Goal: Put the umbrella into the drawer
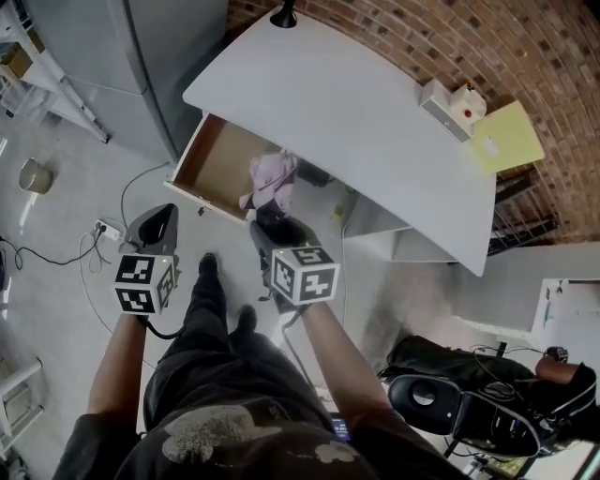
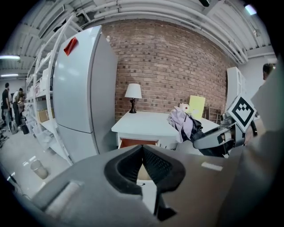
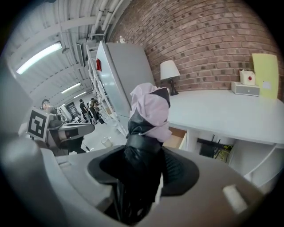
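The head view's top edge cuts off the lamp (image 1: 283,15), the umbrella (image 1: 271,183) covers the drawer's (image 1: 214,159) right end, and the distant people (image 2: 13,108) are too small to make out.

Head view: steeply down over desk (image 1: 356,122). Gripper views: low, near, facing desk; all share drawer (image 1: 220,159).

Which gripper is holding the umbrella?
The right gripper: its jaws clamp the folded pink-and-black umbrella. The left gripper is shut on nothing.

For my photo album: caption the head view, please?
Right gripper holds a folded umbrella near the open drawer; left gripper shut, empty.
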A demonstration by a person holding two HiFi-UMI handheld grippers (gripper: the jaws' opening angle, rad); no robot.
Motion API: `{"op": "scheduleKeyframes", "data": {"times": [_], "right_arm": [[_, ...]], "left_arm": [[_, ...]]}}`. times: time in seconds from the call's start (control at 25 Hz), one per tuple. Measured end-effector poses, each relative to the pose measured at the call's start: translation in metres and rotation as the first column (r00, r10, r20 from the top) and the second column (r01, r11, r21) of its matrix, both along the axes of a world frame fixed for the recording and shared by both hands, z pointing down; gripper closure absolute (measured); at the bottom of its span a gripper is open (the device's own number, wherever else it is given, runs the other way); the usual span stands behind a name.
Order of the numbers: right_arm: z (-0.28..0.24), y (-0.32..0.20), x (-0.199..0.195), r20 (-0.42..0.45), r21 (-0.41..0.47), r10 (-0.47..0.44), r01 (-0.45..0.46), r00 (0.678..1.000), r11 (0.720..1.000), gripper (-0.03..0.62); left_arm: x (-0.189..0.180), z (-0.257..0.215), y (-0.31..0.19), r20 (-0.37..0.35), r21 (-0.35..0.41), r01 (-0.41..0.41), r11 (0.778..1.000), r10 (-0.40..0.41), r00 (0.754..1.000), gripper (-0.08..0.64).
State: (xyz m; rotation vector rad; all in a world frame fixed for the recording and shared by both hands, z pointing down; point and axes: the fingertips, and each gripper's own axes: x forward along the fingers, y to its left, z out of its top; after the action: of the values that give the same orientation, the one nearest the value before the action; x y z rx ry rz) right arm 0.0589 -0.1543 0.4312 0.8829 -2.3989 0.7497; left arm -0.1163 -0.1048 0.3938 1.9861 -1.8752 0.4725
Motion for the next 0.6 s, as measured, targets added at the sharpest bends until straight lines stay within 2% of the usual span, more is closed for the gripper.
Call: {"op": "scheduleKeyframes", "data": {"times": [0.4, 0.6], "right_arm": [[0.104, -0.052, -0.103, -0.112, -0.137, -0.115, 0.100, 0.987, 0.986, 0.357], [0.160, -0.078, -0.133, -0.193, -0.177, -0.162, 0.128, 0.968, 0.976, 0.357]], "left_arm": [[-0.078, 0.077, -0.070, -0.024, -0.081, 0.018, 0.997, -0.020, 1.000, 0.549], [-0.105, 0.114, -0.090, -0.025, -0.104, 0.024, 0.994, -0.027, 0.999, 0.549]]}}
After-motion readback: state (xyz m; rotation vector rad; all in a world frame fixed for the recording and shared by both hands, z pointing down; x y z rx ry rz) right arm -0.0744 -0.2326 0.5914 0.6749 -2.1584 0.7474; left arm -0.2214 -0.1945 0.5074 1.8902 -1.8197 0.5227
